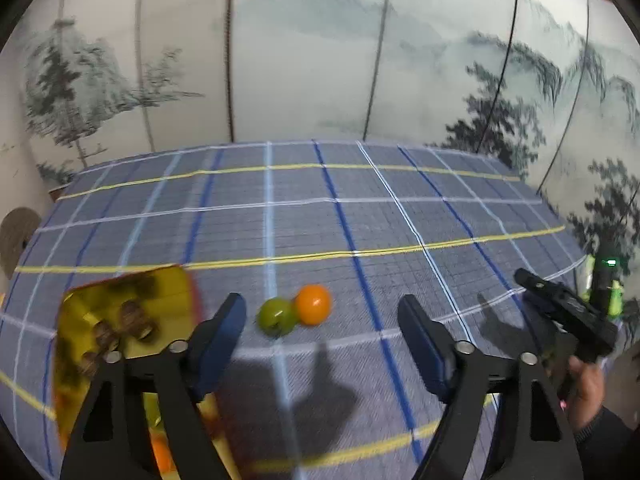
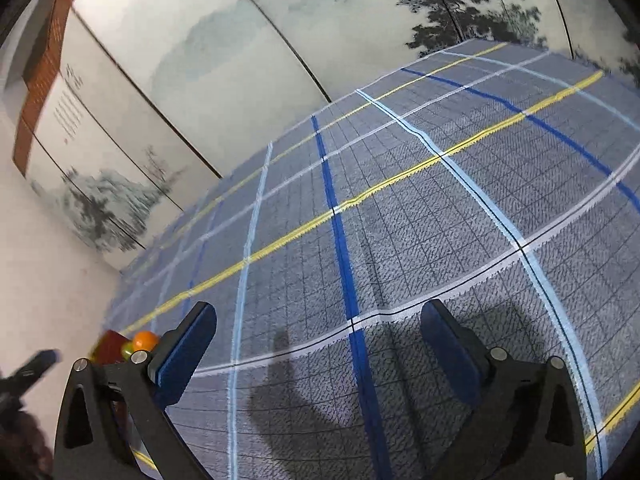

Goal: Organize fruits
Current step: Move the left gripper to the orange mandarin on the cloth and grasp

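A green fruit and an orange fruit lie touching on the checked blue tablecloth, a little ahead of my left gripper, which is open and empty above the cloth. A shiny yellow tray with several brown fruits sits at the left, partly behind the left finger; an orange fruit shows below it. My right gripper is open and empty over bare cloth. In the right wrist view the orange fruit and green fruit show small at the far left.
A painted landscape screen stands along the table's far edge. The right hand-held gripper and the hand on it show at the right of the left wrist view. The tablecloth stretches wide ahead of the right gripper.
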A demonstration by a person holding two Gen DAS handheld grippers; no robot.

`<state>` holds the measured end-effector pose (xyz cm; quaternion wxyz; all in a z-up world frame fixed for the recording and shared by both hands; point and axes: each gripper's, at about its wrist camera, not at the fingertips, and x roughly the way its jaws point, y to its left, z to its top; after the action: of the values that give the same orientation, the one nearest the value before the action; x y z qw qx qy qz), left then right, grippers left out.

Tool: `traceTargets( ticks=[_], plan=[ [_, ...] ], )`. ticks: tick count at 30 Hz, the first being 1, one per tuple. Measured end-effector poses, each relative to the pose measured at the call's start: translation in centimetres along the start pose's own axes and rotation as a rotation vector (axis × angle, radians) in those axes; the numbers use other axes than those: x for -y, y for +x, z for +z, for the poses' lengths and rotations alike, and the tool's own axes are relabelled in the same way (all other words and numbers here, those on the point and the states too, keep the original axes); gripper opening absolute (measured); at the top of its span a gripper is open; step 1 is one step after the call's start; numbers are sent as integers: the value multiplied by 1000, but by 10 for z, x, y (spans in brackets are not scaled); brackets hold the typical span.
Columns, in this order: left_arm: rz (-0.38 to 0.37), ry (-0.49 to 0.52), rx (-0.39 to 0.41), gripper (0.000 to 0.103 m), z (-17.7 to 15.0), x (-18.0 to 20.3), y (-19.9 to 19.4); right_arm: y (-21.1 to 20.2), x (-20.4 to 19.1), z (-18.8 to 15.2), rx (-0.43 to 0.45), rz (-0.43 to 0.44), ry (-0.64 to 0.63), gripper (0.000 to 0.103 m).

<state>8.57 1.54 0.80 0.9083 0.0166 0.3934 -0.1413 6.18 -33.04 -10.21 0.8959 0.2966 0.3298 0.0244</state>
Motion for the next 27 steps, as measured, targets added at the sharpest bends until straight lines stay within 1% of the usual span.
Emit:
traceTargets(
  ticks=[2,4,6,8,11,14,17,18,19,21,22,23,25,27],
  plan=[
    [17,18,-53,60,8,8,27,0,-1,1,3,9,7,101],
    [17,38,-113,59,16,11,50,0,0,1,3,9,7,101],
    [34,67,-147,58,23,16,67,-1,0,1,6,13,11,101],
    [60,101,-224,58,29,20,86,0,1,2,8,21,16,102],
    [67,105,-339,55,32,21,108,-2,0,1,15,29,16,102],
    [121,143,-404,55,32,23,119,-5,2,1,26,37,18,102],
    [124,135,-464,55,31,23,128,-5,1,0,27,39,19,102],
    [136,146,-484,55,28,25,132,-5,2,0,28,39,18,102],
    [142,156,-495,55,26,26,134,-5,2,0,29,41,18,102],
    [148,172,-501,48,23,28,136,-6,2,1,31,42,19,102],
    [149,176,-500,37,22,29,137,-6,2,1,31,42,18,102],
    [132,165,-504,33,21,30,138,-6,2,1,33,42,19,102],
    [130,150,-497,32,21,29,136,-6,2,1,33,43,19,102],
    [122,154,-473,32,23,32,131,-7,2,1,33,43,18,102]
  ],
)
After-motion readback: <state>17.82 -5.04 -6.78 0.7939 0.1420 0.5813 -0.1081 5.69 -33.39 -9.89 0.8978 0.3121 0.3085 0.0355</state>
